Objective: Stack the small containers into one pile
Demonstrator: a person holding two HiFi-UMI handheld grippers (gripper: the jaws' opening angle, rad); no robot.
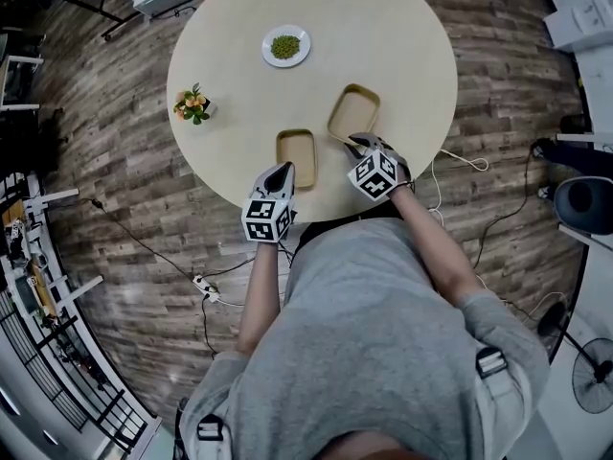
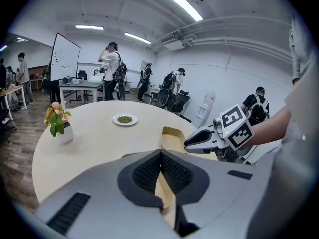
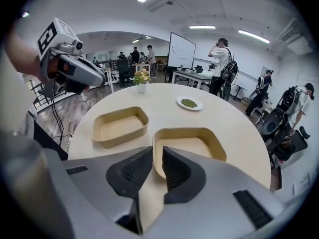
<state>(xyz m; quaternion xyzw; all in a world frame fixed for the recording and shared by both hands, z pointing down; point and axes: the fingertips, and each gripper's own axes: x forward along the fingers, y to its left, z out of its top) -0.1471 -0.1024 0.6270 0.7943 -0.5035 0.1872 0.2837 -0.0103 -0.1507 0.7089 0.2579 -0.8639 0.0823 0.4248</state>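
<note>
While the two tan containers are not yet nested, they sit side by side, just apart: pot-side container point(image 1: 296, 153), the one closer to the flower pot point(image 1: 193, 105), and other container point(image 1: 353, 111) just past it from the pot. Left gripper point(image 1: 283, 169) has its jaws pinched together on pot-side container's near wall. Right gripper point(image 1: 354, 142) has its jaws narrowed to a slit with other container's near rim inside; looks clamped. Likely step: lift one and drop it into the other. To do it well: lift level, turn it so the long sides match, lower straight so the walls nest, and steady the base one. A thin-rim grip may let it tilt. Round pale table point(image 1: 402, 27); plate point(image 1: 285, 46) of green bits sits beyond the pot, toward the far edge. Wood-plank floor point(image 1: 105, 190), cables point(image 1: 460, 161). Open office: whiteboard point(image 2: 65, 56), desks point(image 2: 82, 86), people point(image 2: 112, 66) standing well off.
</note>
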